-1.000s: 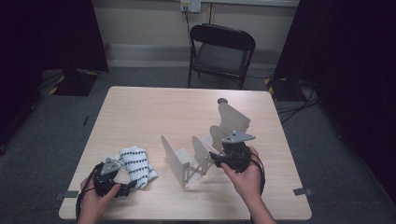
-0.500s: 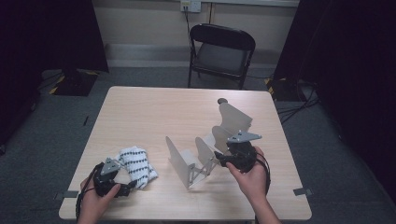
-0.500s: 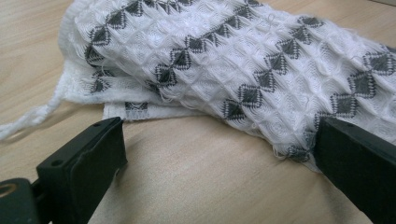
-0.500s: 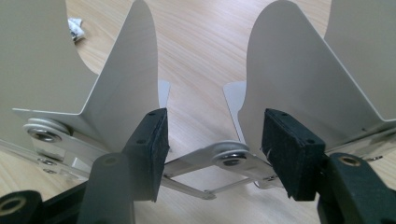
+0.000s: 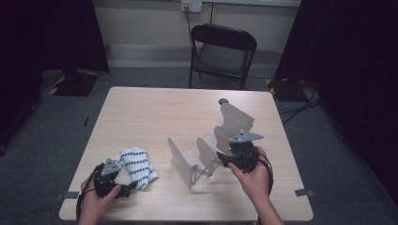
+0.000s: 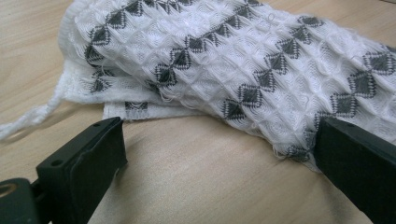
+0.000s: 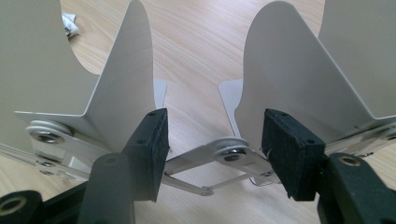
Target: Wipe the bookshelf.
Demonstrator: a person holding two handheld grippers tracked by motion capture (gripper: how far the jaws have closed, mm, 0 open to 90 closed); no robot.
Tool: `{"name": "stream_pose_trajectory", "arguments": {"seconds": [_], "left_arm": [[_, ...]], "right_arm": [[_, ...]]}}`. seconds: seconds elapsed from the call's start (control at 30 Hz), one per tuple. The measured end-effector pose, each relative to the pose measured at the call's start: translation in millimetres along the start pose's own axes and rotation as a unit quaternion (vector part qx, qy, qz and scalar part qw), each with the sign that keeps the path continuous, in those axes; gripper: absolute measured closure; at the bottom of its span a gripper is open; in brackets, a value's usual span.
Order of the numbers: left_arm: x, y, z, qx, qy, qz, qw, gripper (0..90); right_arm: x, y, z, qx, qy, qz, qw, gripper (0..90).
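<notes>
Right claw (image 5: 220, 161) nudged rack (image 5: 197, 159) rightward, towel (image 5: 136, 166) nearby left.

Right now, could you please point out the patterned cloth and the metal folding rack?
patterned cloth (image 6: 224, 60), left gripper view, middle of its top fold.
metal folding rack (image 5: 180, 161), high view, its nearest upright plate.

Light wood-grain table (image 5: 155, 112) on grey carpeted floor (image 5: 42, 140). Black folding chair (image 5: 220, 51) at far table edge. Pale wall (image 5: 145, 23) with outlet (image 5: 191, 5) behind. Dark curtains (image 5: 47, 33) both sides. Cables (image 5: 300, 105) on floor.
</notes>
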State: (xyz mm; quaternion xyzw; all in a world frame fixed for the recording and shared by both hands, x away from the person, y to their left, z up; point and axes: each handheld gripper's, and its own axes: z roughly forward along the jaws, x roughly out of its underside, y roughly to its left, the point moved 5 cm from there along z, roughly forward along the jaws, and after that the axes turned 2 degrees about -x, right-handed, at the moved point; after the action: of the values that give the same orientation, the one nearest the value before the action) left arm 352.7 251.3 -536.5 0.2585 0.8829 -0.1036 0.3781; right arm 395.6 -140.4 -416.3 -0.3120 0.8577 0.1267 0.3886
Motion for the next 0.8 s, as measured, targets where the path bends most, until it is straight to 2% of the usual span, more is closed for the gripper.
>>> {"name": "stream_pose_trajectory", "arguments": {"seconds": [0.23, 0.37, 0.53, 0.63, 0.7, 0.8], "left_arm": [[0.0, 0.0, 0.0, 0.000, 0.000, 0.000, 1.0000, 2.2], [0.0, 0.0, 0.0, 0.000, 0.000, 0.000, 1.0000, 2.2], [0.0, 0.0, 0.0, 0.000, 0.000, 0.000, 1.0000, 2.2], [0.0, 0.0, 0.0, 0.000, 0.000, 0.000, 1.0000, 2.2], [0.0, 0.0, 0.0, 0.000, 0.000, 0.000, 1.0000, 2.2], [0.0, 0.0, 0.0, 0.000, 0.000, 0.000, 1.0000, 2.2]], "right_arm": [[-3.8, -0.9, -5.9, 0.001, -0.003, 0.003, 1.0000, 41.0], [-11.6, 1.6, -11.9, 0.000, -0.005, -0.004, 1.0000, 41.0], [-24.7, 4.8, -17.8, -0.007, -0.015, 0.004, 0.9999, 40.8], [-33.7, 9.4, -18.5, -0.015, -0.018, 0.009, 0.9997, 40.8], [-40.8, 15.2, -17.0, -0.023, -0.018, 0.003, 0.9996, 40.3], [-48.4, 21.1, -15.3, -0.022, -0.017, -0.004, 0.9996, 40.3]]}}
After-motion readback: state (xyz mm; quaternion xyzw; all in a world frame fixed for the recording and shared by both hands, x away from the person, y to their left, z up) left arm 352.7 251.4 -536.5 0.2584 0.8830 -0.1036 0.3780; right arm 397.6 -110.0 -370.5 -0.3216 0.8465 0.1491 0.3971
